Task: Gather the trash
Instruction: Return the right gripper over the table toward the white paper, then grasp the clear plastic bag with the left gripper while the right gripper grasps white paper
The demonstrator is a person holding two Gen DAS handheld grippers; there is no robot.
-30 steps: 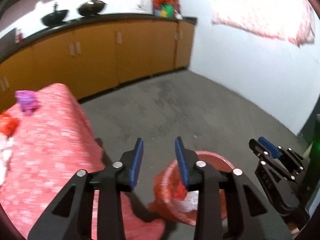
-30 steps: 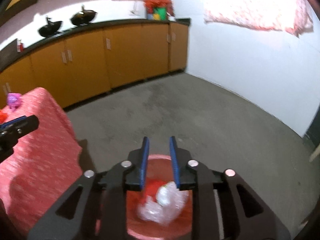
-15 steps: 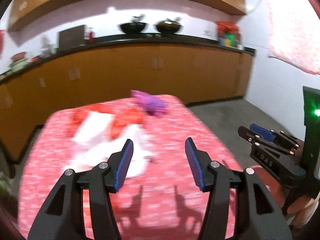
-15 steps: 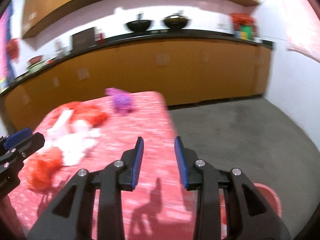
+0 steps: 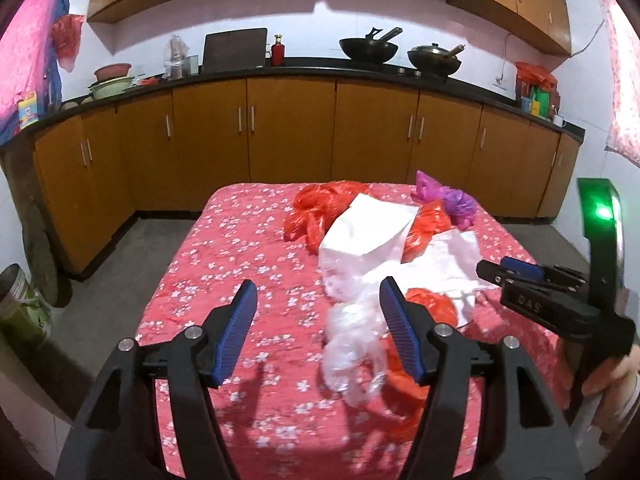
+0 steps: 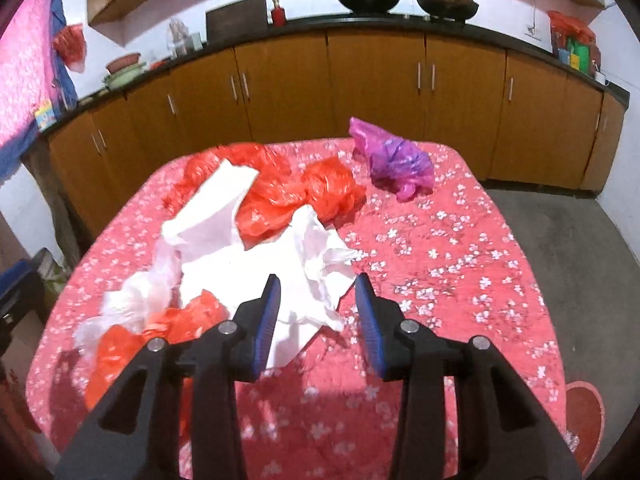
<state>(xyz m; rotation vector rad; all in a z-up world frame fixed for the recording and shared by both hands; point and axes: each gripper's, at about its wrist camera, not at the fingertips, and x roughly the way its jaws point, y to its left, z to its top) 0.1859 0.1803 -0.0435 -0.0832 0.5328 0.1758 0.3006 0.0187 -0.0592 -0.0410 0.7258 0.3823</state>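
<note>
A table with a red flowered cloth (image 5: 248,240) (image 6: 460,248) holds a heap of trash: white crumpled paper (image 5: 372,232) (image 6: 304,264), orange-red plastic bags (image 5: 316,208) (image 6: 288,196), a clear plastic wad (image 5: 356,344) (image 6: 132,300) and a purple bag (image 5: 452,200) (image 6: 396,160). My left gripper (image 5: 318,328) is open and empty, above the near cloth, left of the clear wad. My right gripper (image 6: 318,320) is open and empty, just over the near edge of the white paper. It also shows in the left wrist view (image 5: 516,276).
A red bin's rim (image 6: 588,420) shows on the floor at the table's right. Brown cabinets (image 5: 292,132) with a black counter, woks and bowls run behind the table. A jar (image 5: 20,312) stands on the floor at left. Grey floor surrounds the table.
Both grippers swung left from over the red bin to face the table. Both jaws opened wider. The trash heap now lies in front of them.
</note>
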